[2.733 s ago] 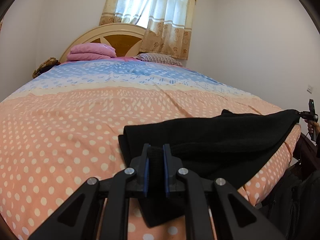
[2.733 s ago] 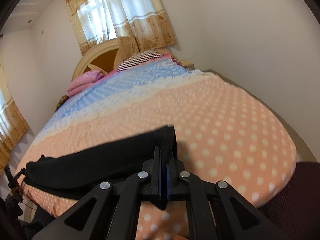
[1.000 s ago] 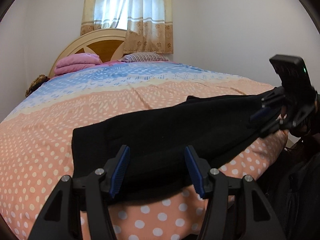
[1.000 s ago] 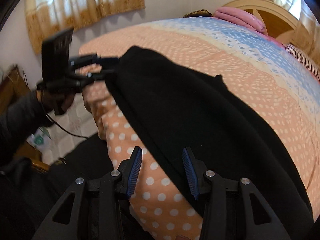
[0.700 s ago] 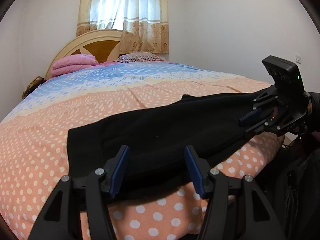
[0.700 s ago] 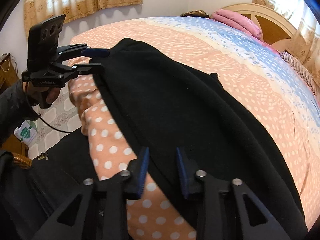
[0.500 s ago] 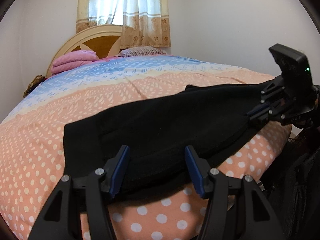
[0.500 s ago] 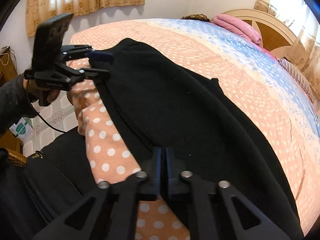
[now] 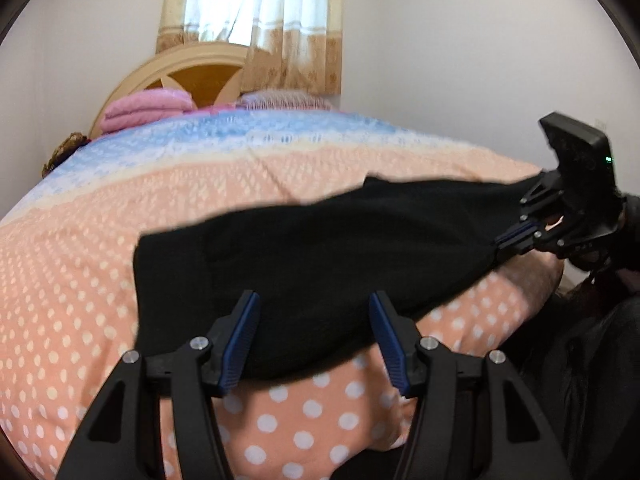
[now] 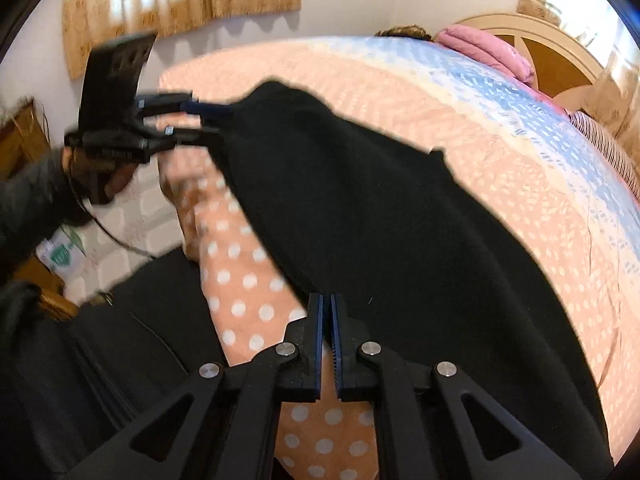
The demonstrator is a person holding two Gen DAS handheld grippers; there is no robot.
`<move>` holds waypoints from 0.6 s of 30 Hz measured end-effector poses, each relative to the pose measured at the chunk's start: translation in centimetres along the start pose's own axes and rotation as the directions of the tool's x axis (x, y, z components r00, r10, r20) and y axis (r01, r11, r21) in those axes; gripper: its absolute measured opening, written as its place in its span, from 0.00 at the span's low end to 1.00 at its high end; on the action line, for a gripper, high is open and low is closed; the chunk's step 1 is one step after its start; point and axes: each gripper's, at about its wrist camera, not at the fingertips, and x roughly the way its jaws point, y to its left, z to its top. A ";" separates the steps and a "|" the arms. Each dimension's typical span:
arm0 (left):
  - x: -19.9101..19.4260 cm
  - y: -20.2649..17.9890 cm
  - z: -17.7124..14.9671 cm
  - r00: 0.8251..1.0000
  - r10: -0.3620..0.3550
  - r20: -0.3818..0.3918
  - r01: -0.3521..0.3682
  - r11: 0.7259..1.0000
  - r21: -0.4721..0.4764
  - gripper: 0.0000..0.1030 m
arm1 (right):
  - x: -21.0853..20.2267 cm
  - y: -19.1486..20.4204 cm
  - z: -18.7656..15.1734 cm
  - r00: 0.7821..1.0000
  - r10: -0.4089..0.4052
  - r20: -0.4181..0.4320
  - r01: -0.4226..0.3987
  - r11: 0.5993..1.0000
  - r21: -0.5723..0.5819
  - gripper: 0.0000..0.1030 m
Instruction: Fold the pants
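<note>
Closing since a second ago, the right gripper (image 10: 326, 312) now pinches the pants (image 10: 360, 208) hem at the bed (image 9: 100, 280) edge; the left gripper (image 9: 314, 336) hangs wide over them. A clean fold likely wants both corners gripped, lifted evenly.

No lettering here can be read. The left gripper (image 10: 200, 120), seen from the right wrist view, carries a pale line of print along its black body, but it is too blurred to make out. A green-and-white package (image 10: 60, 254) on the floor beside the bed shows a printed mark, also illegible.
</note>
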 end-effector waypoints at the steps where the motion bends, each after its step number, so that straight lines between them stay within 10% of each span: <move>1: -0.2 -0.1 0.3 1.000 0.003 0.014 -0.003 1.000 0.000 0.64 | -0.5 -0.6 0.5 1.000 0.015 0.017 -0.015 1.000 0.016 0.05; 9: 2.4 -0.2 1.8 1.000 0.010 0.017 -0.009 1.000 -0.007 0.68 | -0.2 -6.8 6.0 0.990 0.103 0.097 -0.123 0.964 0.235 0.08; 13: 3.7 0.2 0.4 0.998 0.003 -0.059 -0.005 0.999 -0.034 0.68 | 2.9 -9.6 8.1 0.987 0.141 0.073 -0.158 0.919 0.361 0.48; 18: 3.6 0.2 -0.3 0.997 0.002 -0.071 -0.005 0.999 -0.037 0.68 | 6.0 -12.7 9.3 0.985 0.149 0.090 -0.174 0.866 0.470 0.49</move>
